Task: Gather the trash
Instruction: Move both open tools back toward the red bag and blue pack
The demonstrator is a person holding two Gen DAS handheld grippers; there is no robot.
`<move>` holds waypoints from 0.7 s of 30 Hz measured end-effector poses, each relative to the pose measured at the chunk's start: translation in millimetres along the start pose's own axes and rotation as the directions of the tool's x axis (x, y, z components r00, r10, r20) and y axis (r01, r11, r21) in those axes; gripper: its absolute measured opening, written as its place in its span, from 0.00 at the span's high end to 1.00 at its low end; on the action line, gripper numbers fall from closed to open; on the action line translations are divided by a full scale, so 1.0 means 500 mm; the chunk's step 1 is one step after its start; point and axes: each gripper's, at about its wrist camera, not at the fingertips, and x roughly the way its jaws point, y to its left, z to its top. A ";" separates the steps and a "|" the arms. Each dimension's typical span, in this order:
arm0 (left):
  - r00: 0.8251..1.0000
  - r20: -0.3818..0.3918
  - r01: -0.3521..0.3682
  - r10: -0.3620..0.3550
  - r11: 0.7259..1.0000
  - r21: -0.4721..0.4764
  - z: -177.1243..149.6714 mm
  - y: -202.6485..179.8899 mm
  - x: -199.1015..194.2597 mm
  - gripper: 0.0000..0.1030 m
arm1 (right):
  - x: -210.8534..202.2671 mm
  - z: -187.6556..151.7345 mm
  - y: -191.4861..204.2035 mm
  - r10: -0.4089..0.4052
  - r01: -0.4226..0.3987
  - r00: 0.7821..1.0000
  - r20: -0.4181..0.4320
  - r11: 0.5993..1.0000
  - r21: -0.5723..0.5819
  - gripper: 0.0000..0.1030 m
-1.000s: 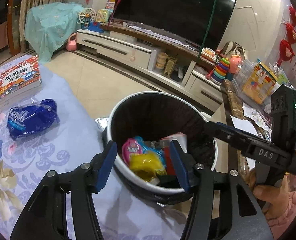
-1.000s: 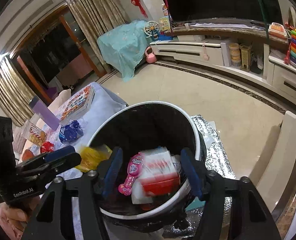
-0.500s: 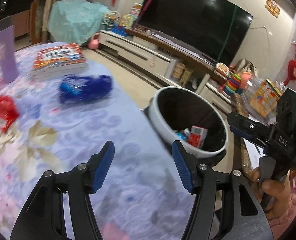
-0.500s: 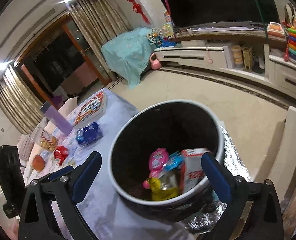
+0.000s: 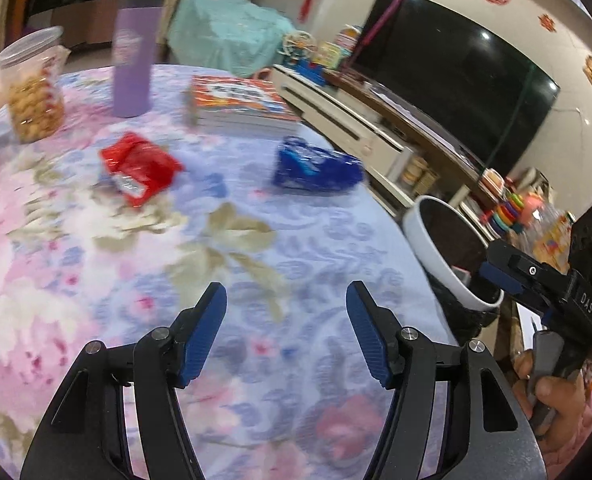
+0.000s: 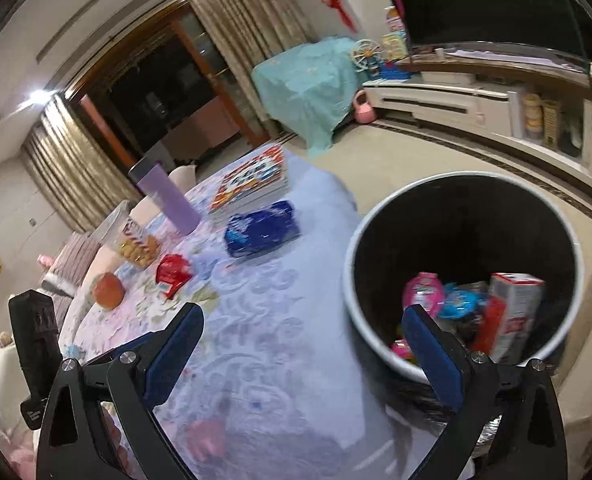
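The left tongs (image 5: 285,330) have just been opening and carry nothing, hanging over the flowered tabletop (image 5: 255,240). Far ahead lie the crumpled red wrapper (image 5: 139,168) and blue plastic packet (image 5: 316,166), probably the next trash. The right tongs (image 6: 300,350) stand wide apart and empty beside the round white bin (image 6: 376,216).

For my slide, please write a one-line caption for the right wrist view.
Open, empty right gripper beside the trash bin, with blue wrapper and red wrapper on the table.

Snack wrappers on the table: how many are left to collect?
2. The red wrapper lies near the cookie jar; the blue wrapper lies beside the book stack. Others may sit outside both views.
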 end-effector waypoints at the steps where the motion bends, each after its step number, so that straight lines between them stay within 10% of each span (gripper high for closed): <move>1: 1.000 0.002 -0.007 0.007 1.000 -0.010 -0.001 0.012 -0.003 0.39 | 0.005 -0.001 0.006 0.002 -0.002 1.000 -0.003 1.000 -0.004 0.02; 21: 0.995 0.004 -0.100 0.101 0.989 -0.113 0.016 0.144 -0.017 0.38 | 0.110 0.003 0.087 0.034 -0.038 0.998 -0.061 0.997 -0.067 0.02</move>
